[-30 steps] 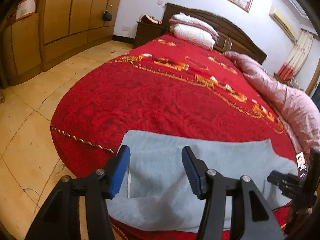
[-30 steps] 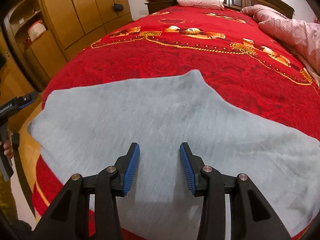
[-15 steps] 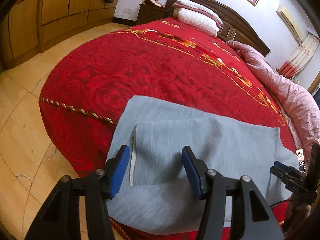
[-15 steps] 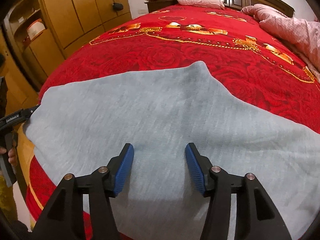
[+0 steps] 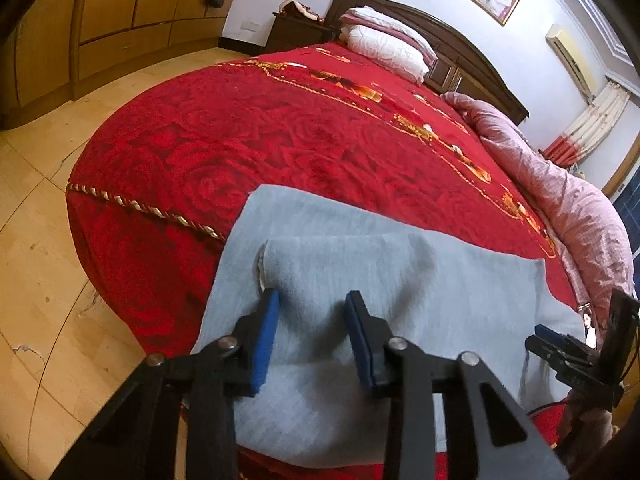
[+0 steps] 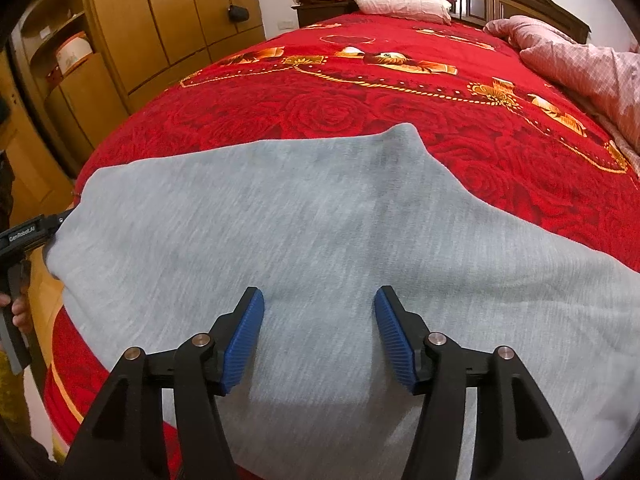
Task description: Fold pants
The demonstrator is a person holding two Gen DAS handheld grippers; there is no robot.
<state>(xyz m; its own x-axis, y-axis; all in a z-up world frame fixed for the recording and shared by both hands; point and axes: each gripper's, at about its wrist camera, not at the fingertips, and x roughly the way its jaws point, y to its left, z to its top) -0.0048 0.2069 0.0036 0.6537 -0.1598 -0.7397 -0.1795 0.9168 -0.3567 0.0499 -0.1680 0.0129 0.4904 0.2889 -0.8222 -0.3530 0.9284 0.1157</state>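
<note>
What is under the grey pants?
The grey pants lie spread on the red rose-patterned bedspread near the foot of the bed. In the left wrist view, one layer of the pants is folded over another. Whatever lies beneath the cloth itself is covered.

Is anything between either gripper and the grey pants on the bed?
Nothing visible. The left gripper hangs with open jaws right over a folded edge of the grey pants, and the right gripper hangs open over the flat cloth. Only the red bedspread lies around them.
</note>
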